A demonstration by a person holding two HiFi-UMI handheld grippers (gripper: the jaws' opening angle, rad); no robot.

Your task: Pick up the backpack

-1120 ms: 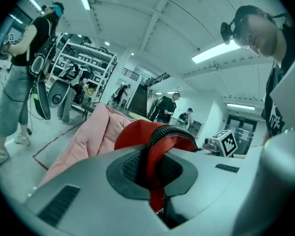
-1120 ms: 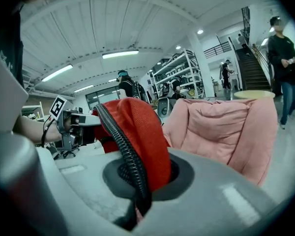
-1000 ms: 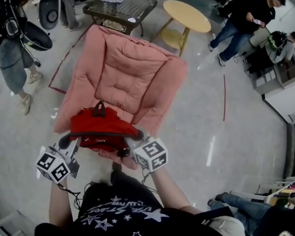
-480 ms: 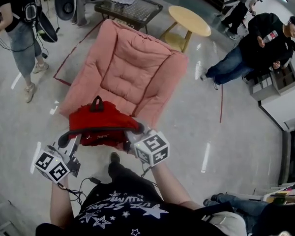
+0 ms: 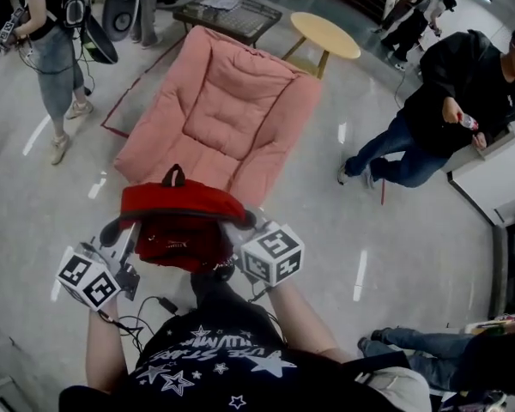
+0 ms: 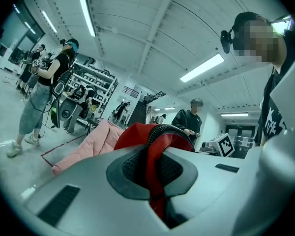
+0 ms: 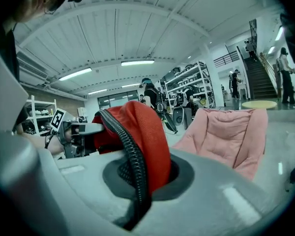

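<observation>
The red backpack hangs in the air between my two grippers, in front of the pink chair and off its seat. My left gripper is shut on the backpack's left shoulder strap, which runs red and black between its pads. On the other side my right gripper is shut on the right strap, red cloth with a black ribbed edge. The backpack's top handle points toward the chair.
A round wooden side table and a dark glass-topped table stand behind the chair. One person steps across the floor at right, another stands at far left. Red tape lines mark the glossy floor.
Both grippers have lifted the backpack off the chair's front edge and drawn it back toward me. The person at right has walked closer.
</observation>
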